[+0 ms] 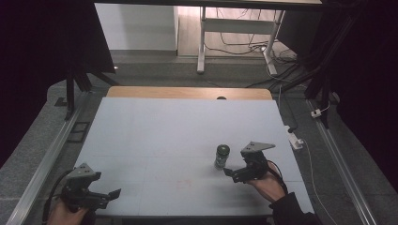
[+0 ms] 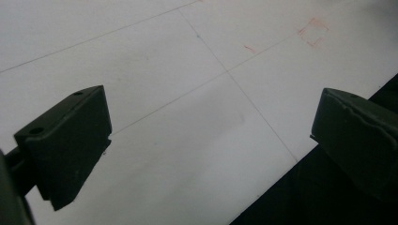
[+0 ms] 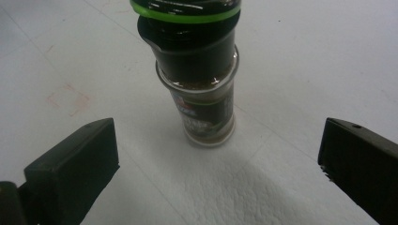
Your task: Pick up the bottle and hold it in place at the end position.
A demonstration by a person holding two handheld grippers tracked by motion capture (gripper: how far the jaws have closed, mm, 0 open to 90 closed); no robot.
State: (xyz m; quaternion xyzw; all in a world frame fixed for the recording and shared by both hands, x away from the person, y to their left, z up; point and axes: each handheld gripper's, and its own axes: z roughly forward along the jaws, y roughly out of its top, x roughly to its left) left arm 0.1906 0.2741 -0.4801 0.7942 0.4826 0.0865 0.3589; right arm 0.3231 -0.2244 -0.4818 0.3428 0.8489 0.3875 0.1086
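a: how are the two hands placed?

b: the right hand point(image 1: 270, 183) rests on the near right part of the white table point(image 1: 159, 140), and the right gripper point(image 1: 231, 172) points to the left, toward the spice jar point(image 1: 222, 156). its jaws stand wide apart and hold nothing. the jar stands upright just in front of them, near but not touching. the left gripper point(image 1: 111, 193) is at the near left corner, well apart from the jar, also with its jaws spread and empty, partly over the table edge.

a: what is the jar like?

b: a small round jar of clear glass with brownish powder inside, a dark label, a dark cap and a green ring point(image 3: 185, 18) at the top. the jaws are matte black blocks. the table is smooth, with thin lines and a faint red square mark point(image 2: 314, 32).

a: anything hard to see?

b: the top of the cap is cut off in the right gripper view, and the label is too blurred to read. the left hand point(image 1: 63, 213) is cut by the bottom edge.
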